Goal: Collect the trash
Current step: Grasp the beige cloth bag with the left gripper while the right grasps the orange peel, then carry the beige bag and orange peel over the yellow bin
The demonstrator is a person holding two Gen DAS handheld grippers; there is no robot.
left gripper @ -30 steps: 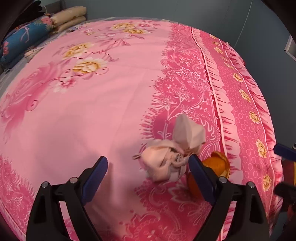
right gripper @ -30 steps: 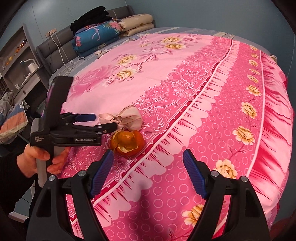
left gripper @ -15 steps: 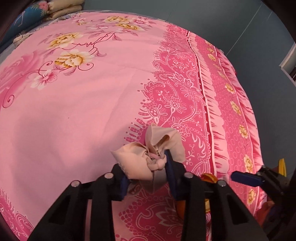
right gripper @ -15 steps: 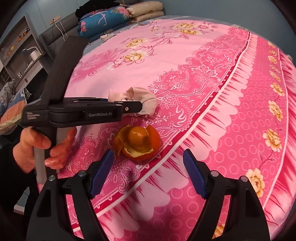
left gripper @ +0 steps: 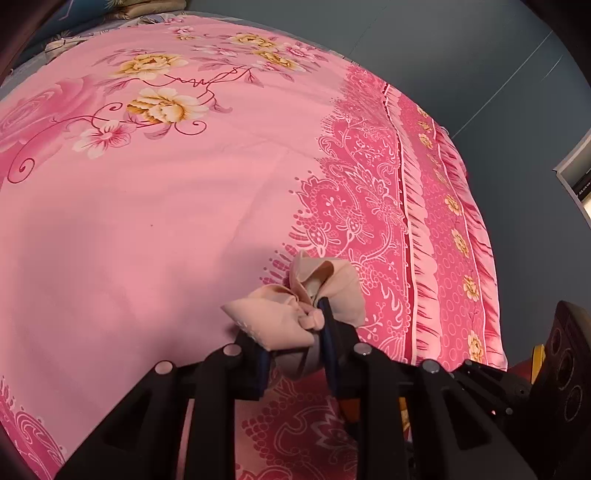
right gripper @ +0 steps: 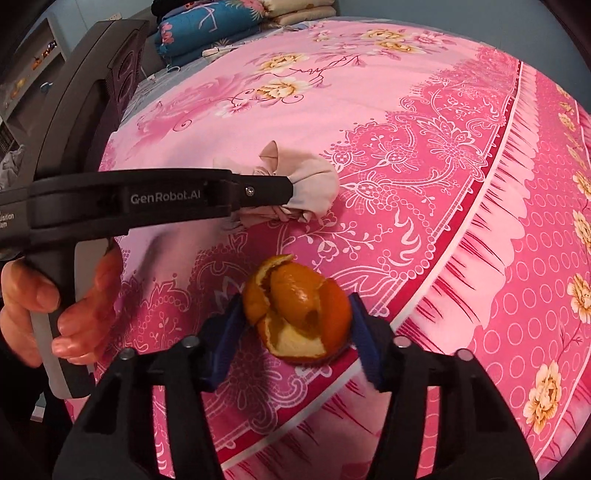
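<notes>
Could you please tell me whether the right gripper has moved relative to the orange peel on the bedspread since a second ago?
Yes. The right gripper came in over the orange peel, its jaws just closing around it.

The left wrist view was taken from just behind the left hand-held gripper (left gripper: 291, 347), aimed steeply down across the bed (left gripper: 155, 229) toward a blue wall (left gripper: 480, 74), close over a tissue (left gripper: 295, 306). The right wrist view was taken from behind the right hand-held gripper (right gripper: 295, 328), aimed down toward folded bedding (right gripper: 207, 22), close over a peel (right gripper: 299, 310). The tissue and the floral sheet were shared by both views.
</notes>
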